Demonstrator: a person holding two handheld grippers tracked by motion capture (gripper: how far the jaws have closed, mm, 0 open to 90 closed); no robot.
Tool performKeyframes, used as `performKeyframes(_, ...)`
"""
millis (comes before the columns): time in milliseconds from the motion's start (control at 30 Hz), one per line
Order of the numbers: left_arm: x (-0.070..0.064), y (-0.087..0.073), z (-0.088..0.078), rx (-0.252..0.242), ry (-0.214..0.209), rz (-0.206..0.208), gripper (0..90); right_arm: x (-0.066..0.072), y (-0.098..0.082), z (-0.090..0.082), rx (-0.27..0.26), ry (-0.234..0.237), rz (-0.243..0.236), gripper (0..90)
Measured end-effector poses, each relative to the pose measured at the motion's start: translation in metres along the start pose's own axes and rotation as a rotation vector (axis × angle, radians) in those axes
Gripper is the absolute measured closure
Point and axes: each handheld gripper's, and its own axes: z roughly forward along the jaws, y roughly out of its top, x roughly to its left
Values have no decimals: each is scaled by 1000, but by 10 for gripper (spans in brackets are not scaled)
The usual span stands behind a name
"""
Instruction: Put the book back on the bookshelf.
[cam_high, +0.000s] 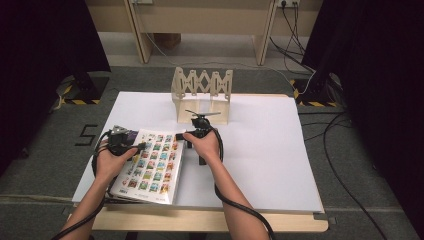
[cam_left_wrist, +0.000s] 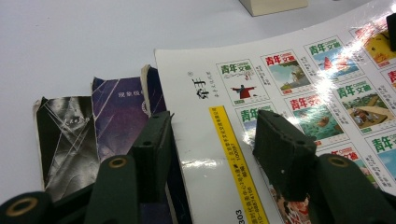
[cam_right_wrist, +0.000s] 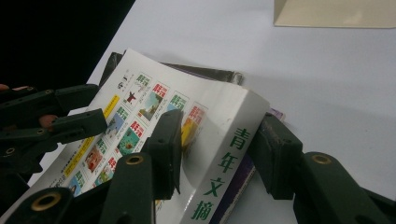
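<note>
A thick white magazine (cam_high: 152, 165) with rows of small colour pictures on its cover lies at the table's front left, on top of dark purple and black booklets (cam_left_wrist: 116, 116). My left gripper (cam_high: 139, 146) is at the magazine's left edge. In the left gripper view its jaws (cam_left_wrist: 217, 140) stand open, one over the purple booklet and one over the white cover. My right gripper (cam_high: 186, 136) is at the magazine's far right corner. Its jaws (cam_right_wrist: 219, 151) straddle the spine (cam_right_wrist: 231, 158) with green characters. One jaw hovers just above the cover and the other stands beside the spine.
A pale wooden folding rack (cam_high: 202, 92) stands at the back middle of the white table top (cam_high: 270, 150), just beyond my right hand. Black cables trail from both grippers along the forearms. Cables and stand feet lie on the grey floor around the table.
</note>
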Motion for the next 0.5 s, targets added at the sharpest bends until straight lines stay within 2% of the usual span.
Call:
performKeyframes(167, 0, 0, 0, -2, 0, -5, 463, -1, 0, 0, -1, 19, 26, 579)
performKeyframes(333, 1, -1, 0, -10, 7, -9, 463, 2, -1, 3, -11, -14, 20, 564)
performKeyframes(367, 0, -2, -1, -5, 12, -20, 463, 2, -1, 4, -11, -19, 20, 563)
performKeyframes(500, 0, -2, -1, -5, 12, -24, 463, 0, 0, 5, 1, -16, 36, 565)
